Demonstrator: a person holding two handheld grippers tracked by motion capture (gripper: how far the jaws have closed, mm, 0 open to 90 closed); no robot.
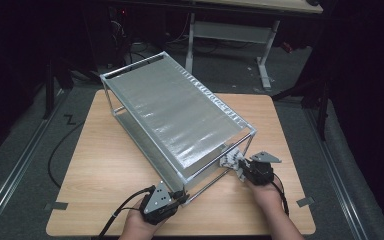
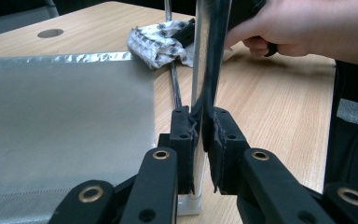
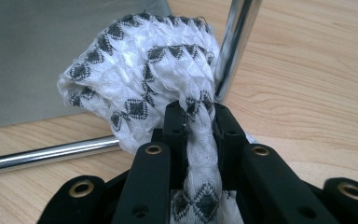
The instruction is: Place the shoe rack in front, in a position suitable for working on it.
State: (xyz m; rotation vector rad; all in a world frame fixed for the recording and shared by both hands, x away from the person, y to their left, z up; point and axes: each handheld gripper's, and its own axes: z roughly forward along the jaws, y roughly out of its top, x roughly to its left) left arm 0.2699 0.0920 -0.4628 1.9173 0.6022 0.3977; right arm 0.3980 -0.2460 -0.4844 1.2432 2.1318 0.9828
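From the high view, one metal rack (image 1: pixel 177 117) stands slantwise on the table (image 1: pixel 105 165), its near corner close to the table's front edge; the left gripper (image 1: pixel 179 196) and right gripper (image 1: pixel 237 167) meet it there. In the left gripper view, the jaws clamp one chrome post (image 2: pixel 209 56), its foot half hidden. In the right gripper view, the jaws pinch one patterned cloth (image 3: pixel 144 70) beside another post, its lower end cut off.

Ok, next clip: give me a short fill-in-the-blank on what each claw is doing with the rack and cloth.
1. The left claw is shut on a chrome ____ of the rack.
2. The right claw is shut on the patterned ____.
3. The cloth is white with ____ diamond marks.
4. The rack stands on a ____ table.

Missing words: post; cloth; black; wooden
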